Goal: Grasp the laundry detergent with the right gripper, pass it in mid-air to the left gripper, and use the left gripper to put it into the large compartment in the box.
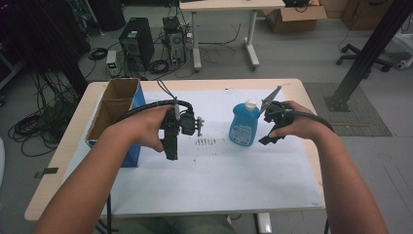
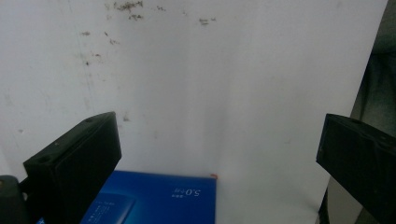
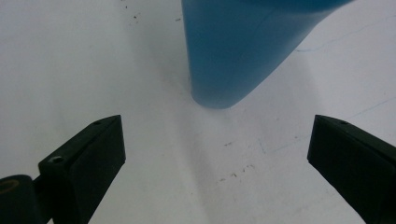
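A blue bottle (image 1: 244, 126) with a white cap stands upright on the white sheet (image 1: 219, 180) at the table's middle right. My right gripper (image 1: 271, 132) hovers just right of it, apart from it. In the right gripper view the jaws are wide apart and open (image 3: 215, 140), with the bottle's base (image 3: 233, 51) ahead of them. My left gripper (image 1: 171, 148) is held above the sheet, left of centre, beside an open cardboard box with blue sides (image 1: 116, 105). Its jaws (image 2: 218, 137) are open and empty, with a corner of the blue box (image 2: 159, 198) below them.
Small dark marks (image 1: 204, 142) dot the sheet between the grippers. The box sits at the table's left edge. Beyond the table are a computer tower (image 1: 136, 41), floor cables, another desk (image 1: 229, 29) and a black slanted post (image 1: 370, 48) at the right.
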